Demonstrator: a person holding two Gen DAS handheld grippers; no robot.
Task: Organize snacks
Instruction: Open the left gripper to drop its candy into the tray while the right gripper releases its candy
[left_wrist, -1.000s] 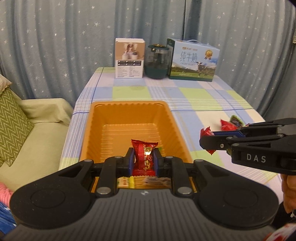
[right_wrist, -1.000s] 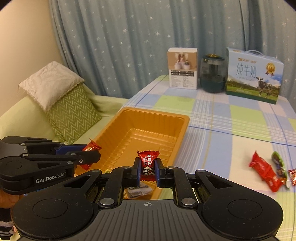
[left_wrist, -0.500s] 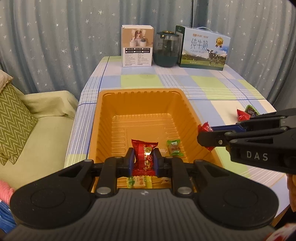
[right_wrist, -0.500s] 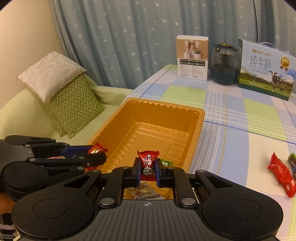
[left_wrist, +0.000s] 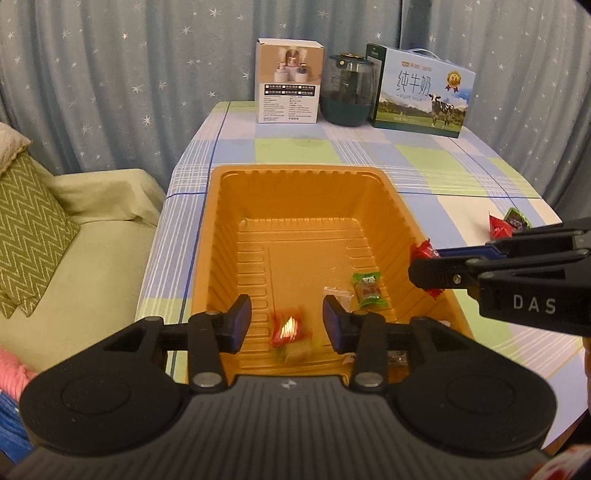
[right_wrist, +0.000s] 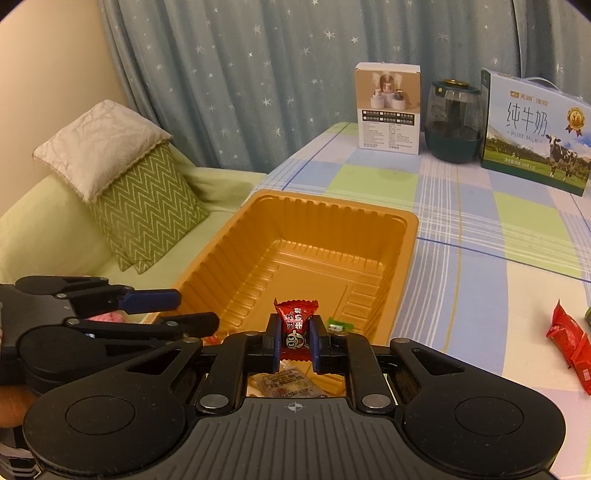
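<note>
The step in hand is dropping wrapped sweets into the orange ribbed plastic tray (left_wrist: 295, 206) that sits at the near left corner of the desk (left_wrist: 461, 173), which is covered with a pastel checked cloth. The left gripper (left_wrist: 287, 319) hangs over the tray's near end with its jaws opening and nothing pressed between them; a small red-wrapped candy (left_wrist: 288, 328), blurred as if falling, shows below the gap, just above or on the tray floor. A green-wrapped candy (left_wrist: 367, 284) and a clear-wrapped piece beside it already lie on the tray floor. The right gripper (right_wrist: 293, 334) has its jaws clenched on a red candy with white print (right_wrist: 295, 321), held over the tray's near right edge. By my reading, the next move calls for the right jaws to let go once that candy is clearly inside the rim, not over the wall, and then for both hands to go back for what is left: a red snack packet (right_wrist: 569, 336) and a dark green one (left_wrist: 517, 219) lie on the cloth well to the right of the tray. At the far end of the desk stand a white printed carton (left_wrist: 290, 81), a dark green glass jar (left_wrist: 347, 90) and a blue milk box with a cow picture (left_wrist: 421, 96). Behind hangs a grey-blue curtain with white stars (left_wrist: 129, 74); a pale green sofa (left_wrist: 85, 258) with a zigzag cushion (right_wrist: 147, 210) stands left of the desk.
</note>
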